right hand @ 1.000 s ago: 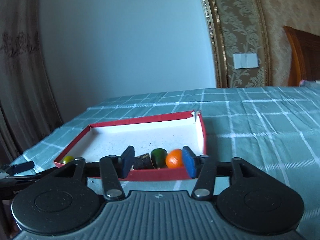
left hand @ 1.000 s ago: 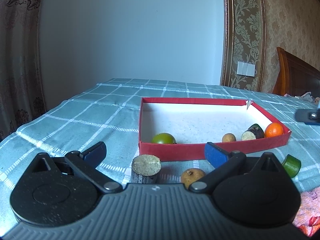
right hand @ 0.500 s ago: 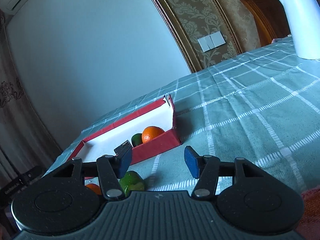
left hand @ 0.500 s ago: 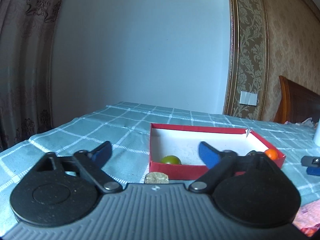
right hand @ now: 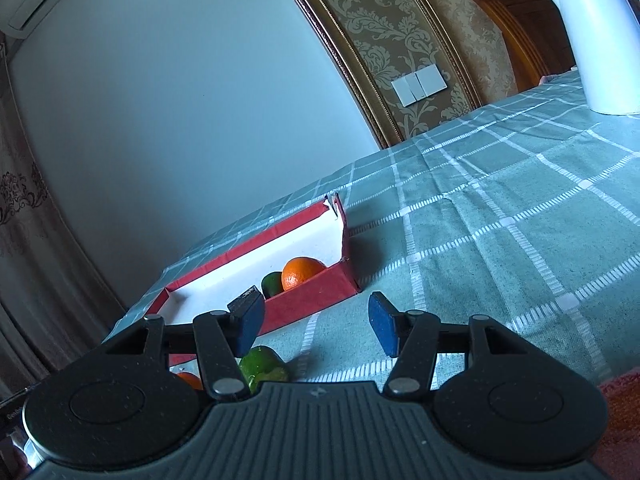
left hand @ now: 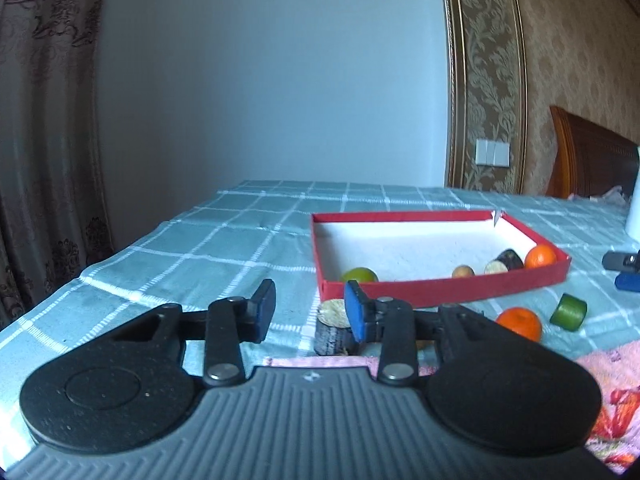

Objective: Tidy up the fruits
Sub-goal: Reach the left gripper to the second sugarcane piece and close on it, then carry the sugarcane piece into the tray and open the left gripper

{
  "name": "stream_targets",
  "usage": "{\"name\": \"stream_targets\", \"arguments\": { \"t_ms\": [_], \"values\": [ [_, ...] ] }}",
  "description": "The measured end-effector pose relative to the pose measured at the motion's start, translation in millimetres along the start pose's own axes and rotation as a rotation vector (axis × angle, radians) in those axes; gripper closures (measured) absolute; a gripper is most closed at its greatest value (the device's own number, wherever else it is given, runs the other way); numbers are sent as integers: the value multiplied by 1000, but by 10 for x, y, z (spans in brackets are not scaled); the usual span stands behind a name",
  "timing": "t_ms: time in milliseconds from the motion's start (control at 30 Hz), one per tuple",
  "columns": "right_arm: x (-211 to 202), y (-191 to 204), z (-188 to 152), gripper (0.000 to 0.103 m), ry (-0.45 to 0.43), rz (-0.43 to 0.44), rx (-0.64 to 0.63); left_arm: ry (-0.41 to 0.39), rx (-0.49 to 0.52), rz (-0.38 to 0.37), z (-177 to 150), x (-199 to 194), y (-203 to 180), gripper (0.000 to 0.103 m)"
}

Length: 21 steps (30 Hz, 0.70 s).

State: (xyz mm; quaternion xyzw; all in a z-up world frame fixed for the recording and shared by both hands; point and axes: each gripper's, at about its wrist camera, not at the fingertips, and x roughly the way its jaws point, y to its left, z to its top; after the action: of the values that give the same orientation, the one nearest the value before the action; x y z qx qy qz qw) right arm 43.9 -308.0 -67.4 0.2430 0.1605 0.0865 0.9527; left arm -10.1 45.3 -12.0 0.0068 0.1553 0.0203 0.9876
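Note:
A red box (left hand: 444,295) with a white floor holds a green fruit (left hand: 360,275), a small tan fruit (left hand: 463,271), a dark cut piece (left hand: 505,261) and an orange (left hand: 541,256). On the cloth in front lie a dark stub with a tan cut face (left hand: 334,328), a second orange (left hand: 520,322) and a green cut piece (left hand: 568,312). My left gripper (left hand: 308,312) is open and empty, just left of the stub. My right gripper (right hand: 316,326) is open and empty, near the box corner (right hand: 320,292), with the green piece (right hand: 262,366) under its left finger.
A white kettle (right hand: 592,36) stands far right on the green checked tablecloth (right hand: 480,220). A pink patterned cloth (left hand: 604,368) lies at the near right. The other gripper's blue tip (left hand: 626,280) shows right of the box. Curtains hang on the left.
My left gripper has pulled back and its jaws have narrowed. My right gripper has swung right, away from over the box, and tilted. An orange now lies outside the box.

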Motion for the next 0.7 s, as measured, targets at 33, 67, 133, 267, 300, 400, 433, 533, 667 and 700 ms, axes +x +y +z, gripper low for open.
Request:
{"name": "stream_targets", "arguments": {
  "t_ms": [33, 67, 133, 267, 300, 400, 433, 533, 667, 700],
  "values": [
    [1, -2, 1, 46, 1, 0, 1, 13, 17, -4, 0, 48, -46, 68],
    [2, -3, 2, 46, 1, 1, 2, 26, 28, -7, -1, 98, -84, 68],
    [4, -4, 3, 46, 2, 1, 3, 61, 50, -17, -14, 203, -159, 68],
    [3, -6, 4, 46, 3, 2, 5, 120, 81, 10, -73, 415, -250, 68],
    [3, -6, 4, 46, 4, 2, 5, 136, 79, 17, -85, 461, -252, 68],
    [3, -7, 4, 46, 4, 1, 6, 201, 51, 4, -101, 562, -189, 71],
    [3, -7, 4, 46, 4, 2, 6, 208, 48, 6, -105, 574, -177, 72],
    [2, -7, 3, 46, 4, 2, 6, 209, 30, -1, -116, 572, -145, 73],
    [2, -7, 3, 46, 4, 2, 6, 175, 33, 15, -103, 501, -156, 73],
    [2, -7, 4, 46, 3, 2, 6, 158, 30, 7, -72, 455, -159, 73]
  ]
}}
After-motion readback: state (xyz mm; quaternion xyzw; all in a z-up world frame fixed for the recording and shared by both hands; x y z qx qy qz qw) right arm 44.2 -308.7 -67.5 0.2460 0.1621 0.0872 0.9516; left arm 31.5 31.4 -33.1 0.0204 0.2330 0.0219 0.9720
